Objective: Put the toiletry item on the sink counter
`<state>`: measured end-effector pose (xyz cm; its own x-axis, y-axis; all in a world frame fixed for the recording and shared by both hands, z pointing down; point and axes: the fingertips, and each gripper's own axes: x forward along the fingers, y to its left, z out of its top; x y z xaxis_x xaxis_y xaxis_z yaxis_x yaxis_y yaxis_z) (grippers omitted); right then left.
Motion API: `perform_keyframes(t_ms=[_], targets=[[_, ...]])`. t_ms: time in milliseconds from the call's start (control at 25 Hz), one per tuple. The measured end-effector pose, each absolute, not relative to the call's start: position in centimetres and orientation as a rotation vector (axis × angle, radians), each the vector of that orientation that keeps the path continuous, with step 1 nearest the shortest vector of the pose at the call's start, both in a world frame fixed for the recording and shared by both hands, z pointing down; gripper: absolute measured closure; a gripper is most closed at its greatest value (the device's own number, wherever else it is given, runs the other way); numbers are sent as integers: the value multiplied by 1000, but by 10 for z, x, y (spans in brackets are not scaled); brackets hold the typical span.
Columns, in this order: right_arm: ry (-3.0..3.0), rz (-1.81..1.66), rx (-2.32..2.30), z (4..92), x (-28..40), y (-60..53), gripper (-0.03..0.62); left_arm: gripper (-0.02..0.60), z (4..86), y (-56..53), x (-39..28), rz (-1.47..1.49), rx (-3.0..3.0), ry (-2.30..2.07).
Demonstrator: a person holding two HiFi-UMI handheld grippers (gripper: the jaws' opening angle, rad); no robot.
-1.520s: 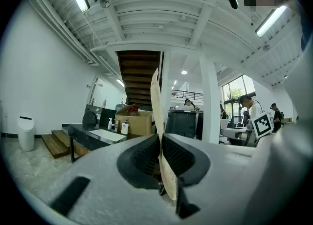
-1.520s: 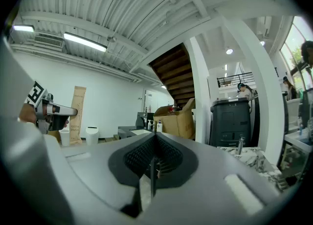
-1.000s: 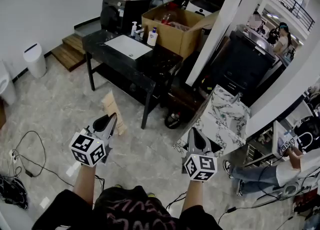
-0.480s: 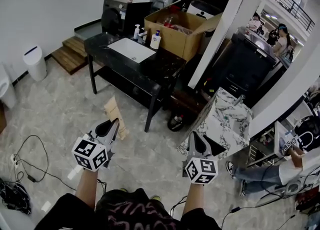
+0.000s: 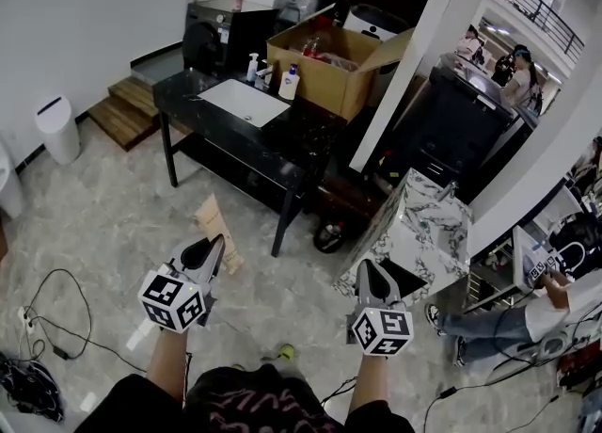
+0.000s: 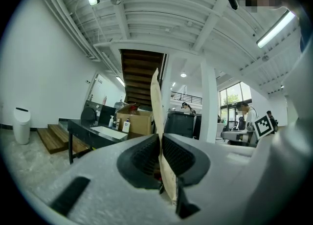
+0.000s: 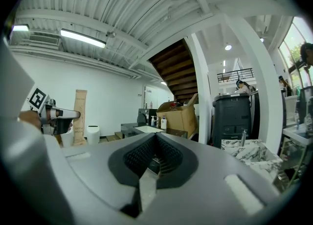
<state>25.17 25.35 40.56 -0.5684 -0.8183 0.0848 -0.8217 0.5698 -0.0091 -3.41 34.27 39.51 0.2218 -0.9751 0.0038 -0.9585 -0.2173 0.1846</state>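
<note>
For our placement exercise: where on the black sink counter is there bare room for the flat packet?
Bare, as far as the head view shows: the right end of the counter, between the white basin and the corner, and a narrow strip left of the basin. Crowded: the back edge, where bottles stand with the cardboard box close behind.

Left gripper (image 5: 209, 248), right gripper (image 5: 369, 271): pale grey tapered shells, matt finish. Jaws lined with black ribbed pads (image 6: 142, 156). Each gripper carries white cube (image 5: 173, 297), black square markers on its faces. Person wears black top (image 5: 246, 401), pink scrawled print on front. Sleeves (image 5: 120, 401) short, forearms bare.
</note>
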Motion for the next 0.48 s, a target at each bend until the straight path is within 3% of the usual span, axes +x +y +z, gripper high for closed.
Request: perform_keyframes(t_ms=[480], targets=[[-2730, 85, 1477, 405, 244, 198, 582, 558, 410, 300, -59, -141, 2282, -1878]])
